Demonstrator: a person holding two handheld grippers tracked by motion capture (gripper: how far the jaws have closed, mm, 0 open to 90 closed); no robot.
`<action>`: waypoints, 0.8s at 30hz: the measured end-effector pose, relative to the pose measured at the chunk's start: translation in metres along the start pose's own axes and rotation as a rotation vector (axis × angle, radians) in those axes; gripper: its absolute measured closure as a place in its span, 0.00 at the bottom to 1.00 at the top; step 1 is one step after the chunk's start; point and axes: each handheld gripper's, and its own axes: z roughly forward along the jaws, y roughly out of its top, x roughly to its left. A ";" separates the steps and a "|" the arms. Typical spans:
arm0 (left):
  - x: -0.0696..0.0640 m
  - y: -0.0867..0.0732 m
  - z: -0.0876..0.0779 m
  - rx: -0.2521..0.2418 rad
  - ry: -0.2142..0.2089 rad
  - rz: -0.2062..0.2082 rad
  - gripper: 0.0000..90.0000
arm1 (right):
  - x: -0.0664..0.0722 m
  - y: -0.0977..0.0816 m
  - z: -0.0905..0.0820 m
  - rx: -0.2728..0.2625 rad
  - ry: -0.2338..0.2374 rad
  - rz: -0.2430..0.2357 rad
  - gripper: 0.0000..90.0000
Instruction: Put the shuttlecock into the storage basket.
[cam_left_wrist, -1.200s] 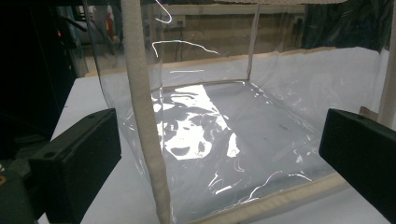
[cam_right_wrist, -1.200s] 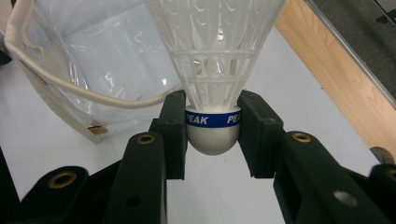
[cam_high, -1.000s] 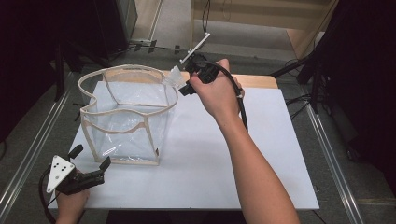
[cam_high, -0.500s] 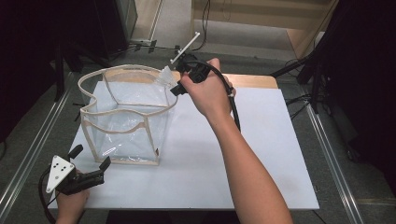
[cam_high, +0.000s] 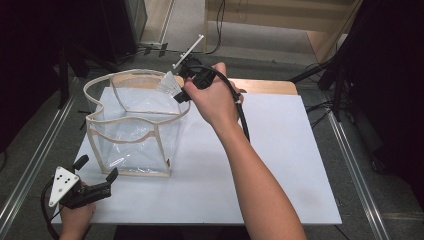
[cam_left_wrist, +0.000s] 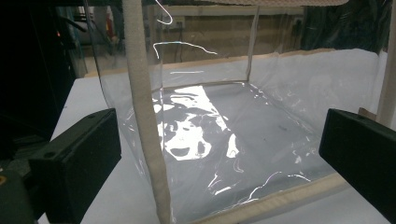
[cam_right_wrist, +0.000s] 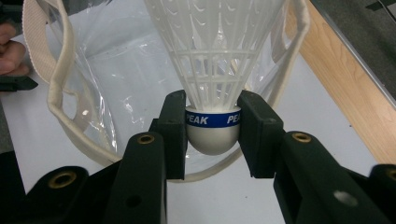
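Note:
A clear plastic bag (cam_high: 131, 127) with cream fabric trim stands open on the white table (cam_high: 280, 165). My right gripper (cam_high: 181, 89) hovers at the bag's far right rim, shut on a white shuttlecock (cam_high: 169, 83). In the right gripper view its jaws clamp the shuttlecock (cam_right_wrist: 214, 123) at the cork with the blue PEAK band, skirt pointing over the bag's opening (cam_right_wrist: 116, 70). My left gripper (cam_high: 95, 172) rests near the table's front left corner, open, just in front of the bag. The left gripper view has its jaws wide apart, facing the bag's near wall (cam_left_wrist: 219, 140).
A wooden strip (cam_high: 265, 86) runs along the table's far edge. Metal rails (cam_high: 350, 150) flank the table on both sides. A black cable (cam_high: 242, 112) trails from my right gripper along the forearm. White table surface lies to the right of the bag.
My right gripper has carried the shuttlecock leftward, from beside the bag's far right corner to over its rim. The left gripper has stayed put.

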 end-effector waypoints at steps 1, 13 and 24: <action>0.000 0.000 0.000 0.000 0.000 0.000 0.00 | 0.000 0.001 0.001 0.002 0.000 0.000 0.69; 0.000 0.000 0.000 0.000 -0.001 -0.002 0.00 | 0.000 -0.004 0.005 -0.012 -0.048 0.019 0.19; 0.000 0.000 0.000 0.001 -0.002 -0.002 0.00 | -0.002 -0.017 0.004 -0.056 -0.066 0.019 0.00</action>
